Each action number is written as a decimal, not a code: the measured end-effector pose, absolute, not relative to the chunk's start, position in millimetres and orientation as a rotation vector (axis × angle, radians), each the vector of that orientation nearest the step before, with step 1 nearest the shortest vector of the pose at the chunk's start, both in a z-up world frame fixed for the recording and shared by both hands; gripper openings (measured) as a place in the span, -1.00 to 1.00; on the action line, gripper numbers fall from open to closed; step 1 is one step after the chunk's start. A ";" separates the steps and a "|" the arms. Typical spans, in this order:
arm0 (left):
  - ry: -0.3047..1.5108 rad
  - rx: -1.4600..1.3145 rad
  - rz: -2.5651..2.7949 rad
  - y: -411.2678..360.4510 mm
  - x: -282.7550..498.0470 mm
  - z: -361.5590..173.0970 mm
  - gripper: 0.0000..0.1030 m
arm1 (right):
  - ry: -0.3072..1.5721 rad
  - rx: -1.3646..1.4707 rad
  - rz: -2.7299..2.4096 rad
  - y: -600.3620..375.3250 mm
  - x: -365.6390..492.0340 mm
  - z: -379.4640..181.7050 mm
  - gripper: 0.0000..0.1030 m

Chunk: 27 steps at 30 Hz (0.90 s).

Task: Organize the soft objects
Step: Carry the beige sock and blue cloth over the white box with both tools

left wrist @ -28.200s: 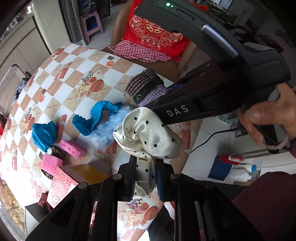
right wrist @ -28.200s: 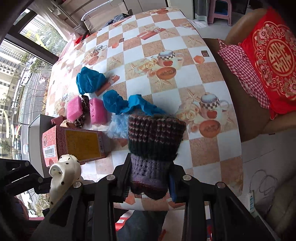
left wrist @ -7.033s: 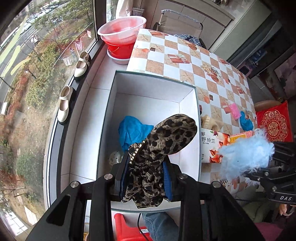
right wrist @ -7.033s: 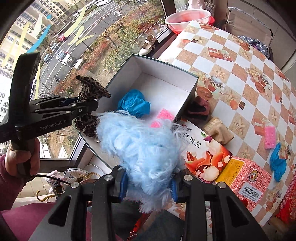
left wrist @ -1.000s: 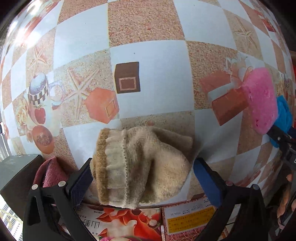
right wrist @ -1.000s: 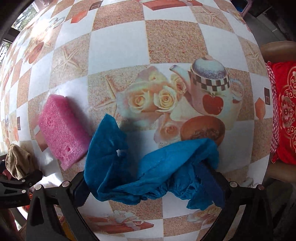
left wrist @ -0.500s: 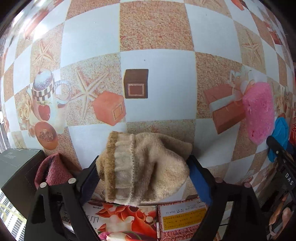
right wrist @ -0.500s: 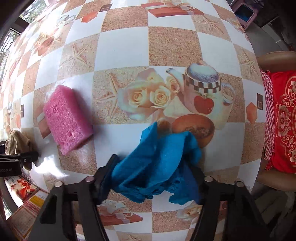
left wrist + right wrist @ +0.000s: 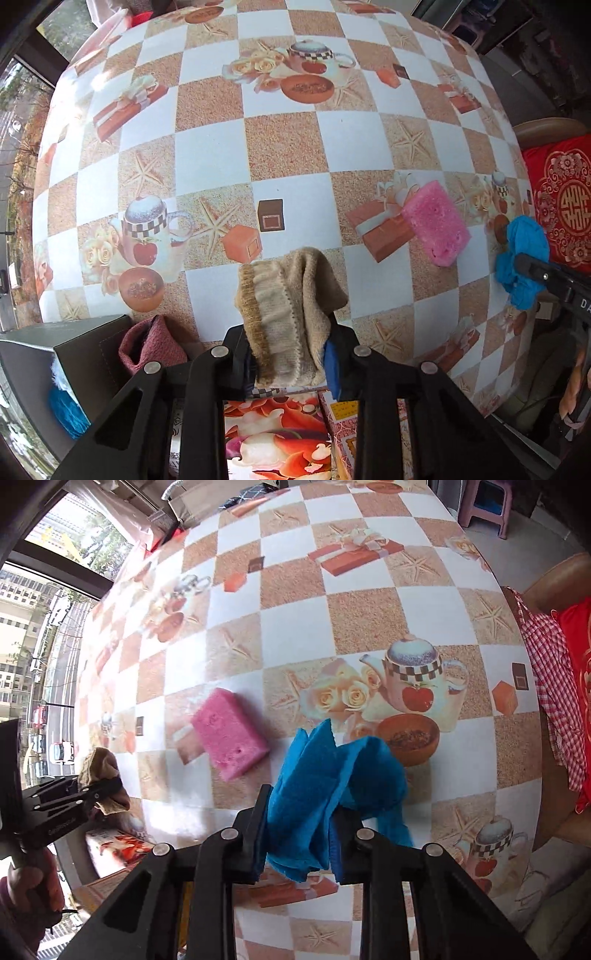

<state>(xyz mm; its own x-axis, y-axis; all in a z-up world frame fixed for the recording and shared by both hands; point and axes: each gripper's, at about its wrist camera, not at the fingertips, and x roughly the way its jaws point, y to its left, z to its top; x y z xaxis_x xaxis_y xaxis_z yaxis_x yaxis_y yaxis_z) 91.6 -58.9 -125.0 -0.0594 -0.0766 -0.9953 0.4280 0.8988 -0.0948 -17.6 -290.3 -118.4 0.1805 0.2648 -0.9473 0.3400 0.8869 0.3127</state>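
Observation:
A beige knitted sock [image 9: 291, 314] is pinched between the pads of my left gripper [image 9: 290, 363], whose jaws are closing on it; it hangs clear above the checked tablecloth [image 9: 214, 147]. The right wrist view shows the same sock [image 9: 98, 766] at the far left. My right gripper [image 9: 297, 838] has its jaws closing on a crumpled blue cloth [image 9: 332, 771], which is squeezed between the pads and lifted off the table. A pink sponge [image 9: 231, 734] lies flat on the table between the two grippers.
A grey box [image 9: 55, 365] stands at the lower left with a blue soft item [image 9: 66, 410] inside. A dark red knitted piece [image 9: 151, 347] leans against it. A printed carton [image 9: 277, 435] lies below my left gripper. A red cushion [image 9: 565, 206] sits on a chair at the right.
Both grippers closed from wide open, the left on the beige sock and the right on the blue cloth, and both rose from the table with them.

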 end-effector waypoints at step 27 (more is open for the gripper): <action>1.423 0.287 -0.536 25.4 -7.0 -32.9 -0.38 | 1.330 0.301 0.222 -111.1 -24.2 13.7 -0.46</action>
